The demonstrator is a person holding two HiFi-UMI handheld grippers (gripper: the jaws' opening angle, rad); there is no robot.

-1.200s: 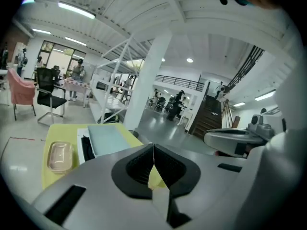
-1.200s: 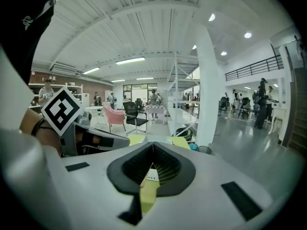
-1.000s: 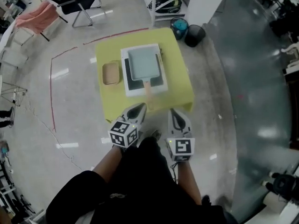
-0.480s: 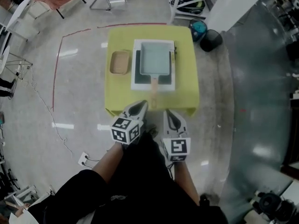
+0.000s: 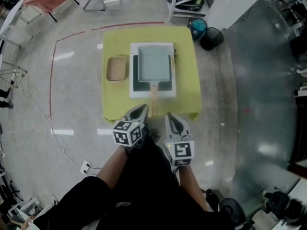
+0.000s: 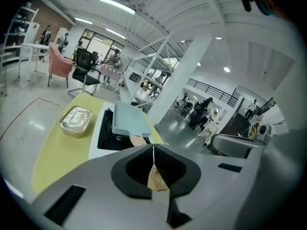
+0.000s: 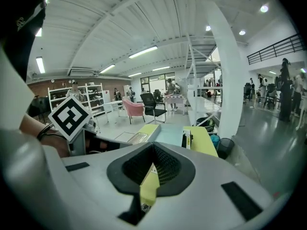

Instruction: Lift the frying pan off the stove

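Not yet at the pan: both grippers closed and empty

So, the frying pan [image 5: 153, 63] sat on the stove [image 5: 133, 89], a white unit in the middle of the yellow table [image 5: 186, 87]. Its wooden handle [image 5: 154, 95] stuck out over the stove's near edge toward the person, likely placed that way so it could be taken from the front. A tan container [image 5: 116, 69] lay just beside the stove on the left, apart from it.

The left gripper [image 5: 143, 109] and right gripper [image 5: 169, 116] were held side by side close to the person's body, tips at the table's near edge and clear of the handle. Each gripper's own view showed its jaws pressed together with nothing between them, so neither held anything. The left one pointed roughly along the handle, probably lined up for the reach.

Judgement: lift not started. The jaws would need to part before closing on the handle.
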